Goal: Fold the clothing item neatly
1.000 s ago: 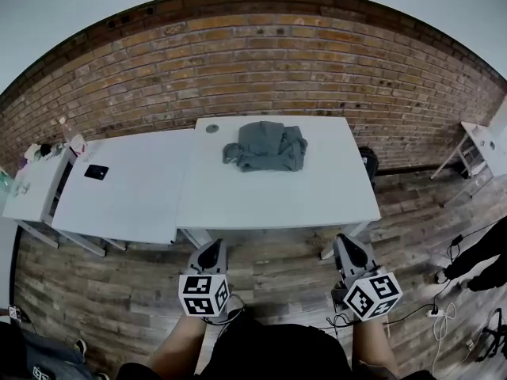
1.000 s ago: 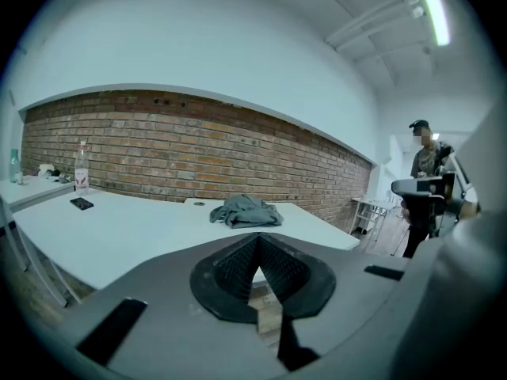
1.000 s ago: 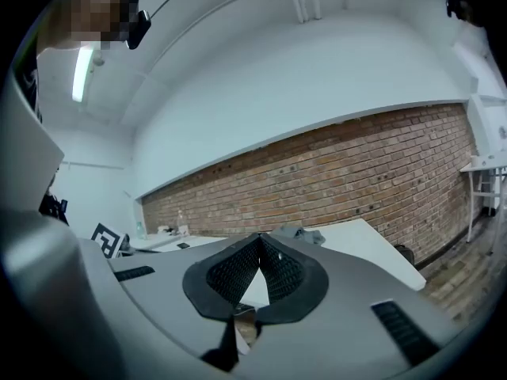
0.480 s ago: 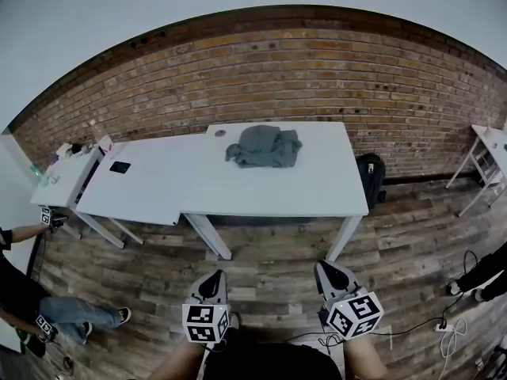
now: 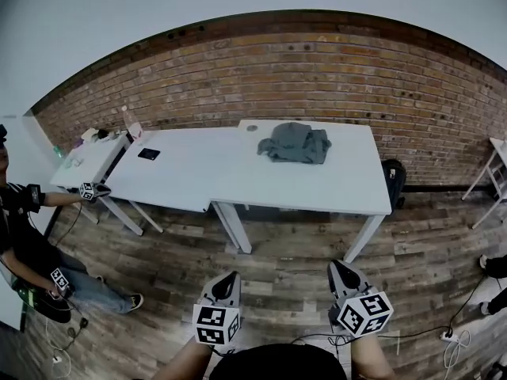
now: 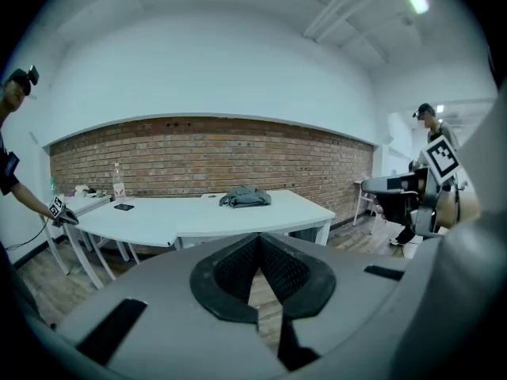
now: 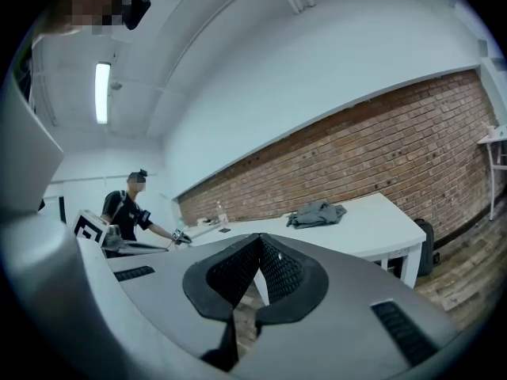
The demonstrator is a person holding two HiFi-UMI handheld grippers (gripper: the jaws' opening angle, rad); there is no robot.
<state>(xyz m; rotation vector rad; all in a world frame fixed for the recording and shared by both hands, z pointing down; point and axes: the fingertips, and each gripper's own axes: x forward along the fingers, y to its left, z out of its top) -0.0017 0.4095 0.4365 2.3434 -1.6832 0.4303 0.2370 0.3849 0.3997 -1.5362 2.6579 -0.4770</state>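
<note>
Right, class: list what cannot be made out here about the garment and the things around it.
Grey garment: every view, too small and crumpled to tell its type.
Black item on the neighbouring table: head view, too small to identify.
Dark bag: head view, partly hidden by the garment's table.

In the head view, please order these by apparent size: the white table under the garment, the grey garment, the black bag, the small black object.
1. white table
2. grey garment
3. black bag, partly hidden by the table
4. small black object
</note>
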